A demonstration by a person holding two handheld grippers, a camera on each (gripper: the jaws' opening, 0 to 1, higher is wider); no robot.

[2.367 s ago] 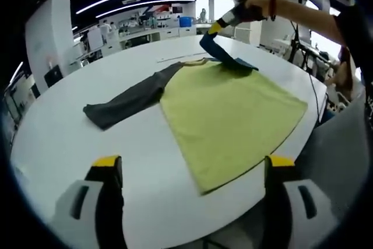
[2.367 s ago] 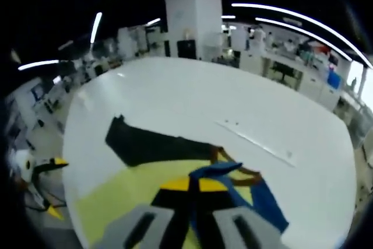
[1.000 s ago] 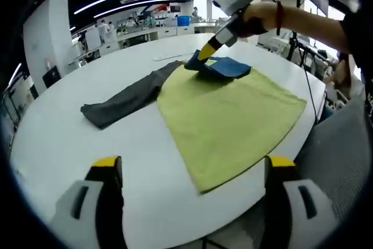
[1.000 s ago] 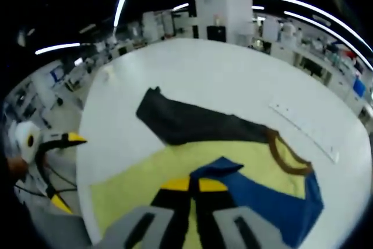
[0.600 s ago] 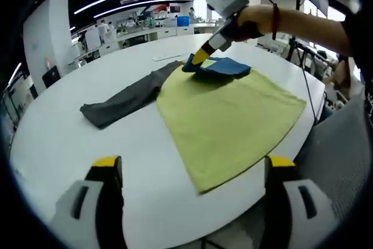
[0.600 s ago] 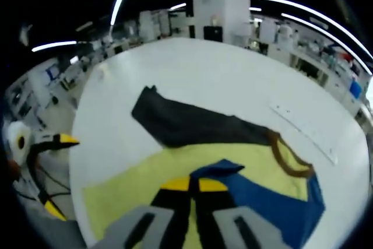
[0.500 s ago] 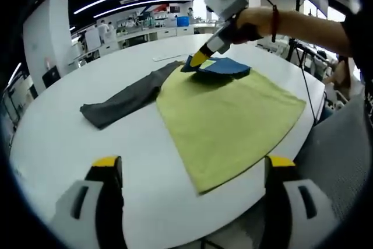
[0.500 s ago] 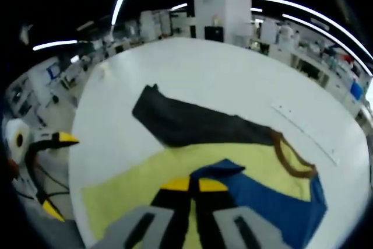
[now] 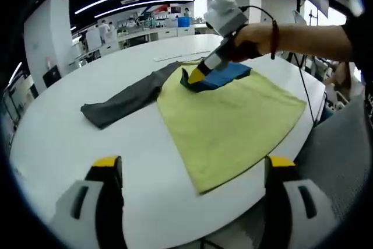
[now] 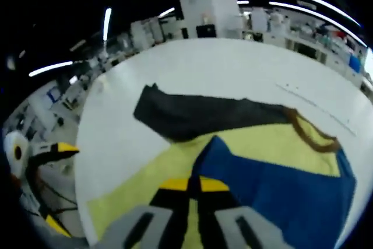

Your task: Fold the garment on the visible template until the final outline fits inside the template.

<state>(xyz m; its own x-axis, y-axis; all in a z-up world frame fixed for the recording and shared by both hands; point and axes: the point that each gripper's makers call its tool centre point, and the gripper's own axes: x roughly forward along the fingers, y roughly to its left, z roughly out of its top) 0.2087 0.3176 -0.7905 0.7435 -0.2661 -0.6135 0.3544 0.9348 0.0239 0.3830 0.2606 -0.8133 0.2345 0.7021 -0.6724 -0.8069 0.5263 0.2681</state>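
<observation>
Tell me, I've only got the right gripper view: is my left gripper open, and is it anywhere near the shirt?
Observer: The left gripper is open, jaws wide apart, over bare table short of the yellow shirt body.
Operator: And the shirt's hem?
Observer: Its near corner lies flat between the left jaws, close to the table's edge.
Operator: Does my right gripper grip the blue sleeve?
Observer: Yes. The right gripper is shut on the blue sleeve, folded in over the yellow. The dark grey sleeve is spread out flat.
</observation>
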